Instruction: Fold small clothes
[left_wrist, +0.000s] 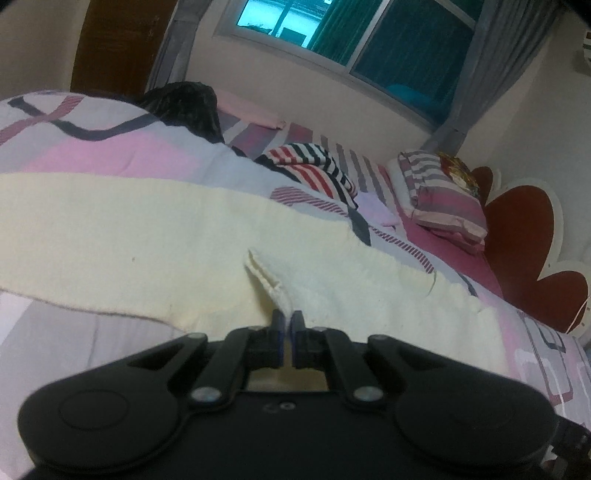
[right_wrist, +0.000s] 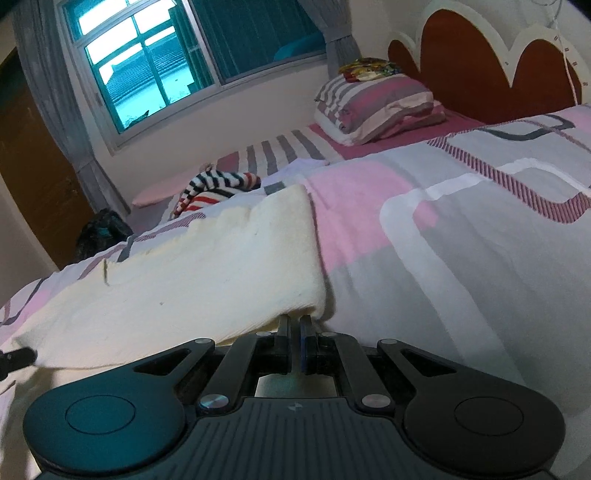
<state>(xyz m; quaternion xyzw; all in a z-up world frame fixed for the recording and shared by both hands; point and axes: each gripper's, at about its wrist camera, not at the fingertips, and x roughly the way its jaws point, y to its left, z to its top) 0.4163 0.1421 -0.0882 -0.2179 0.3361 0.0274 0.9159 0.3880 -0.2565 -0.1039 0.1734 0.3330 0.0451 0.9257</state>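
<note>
A cream knitted cloth (left_wrist: 129, 236) lies spread across the patterned quilt (left_wrist: 110, 155). In the left wrist view my left gripper (left_wrist: 287, 318) is shut on a pinched ridge of this cloth at its near edge, and the fold rises away from the fingertips. In the right wrist view the same cream cloth (right_wrist: 207, 273) stretches off to the left. My right gripper (right_wrist: 294, 320) is shut on its near right corner, which is lifted slightly off the quilt (right_wrist: 461, 236).
A red, black and white striped garment (left_wrist: 314, 168) (right_wrist: 218, 188) lies farther back on the bed. Beyond it are a dark bundle (left_wrist: 184, 107), stacked striped pillows (left_wrist: 443, 195) (right_wrist: 376, 107) and a red scalloped headboard (right_wrist: 465, 66). A window (right_wrist: 147, 66) fills the back wall.
</note>
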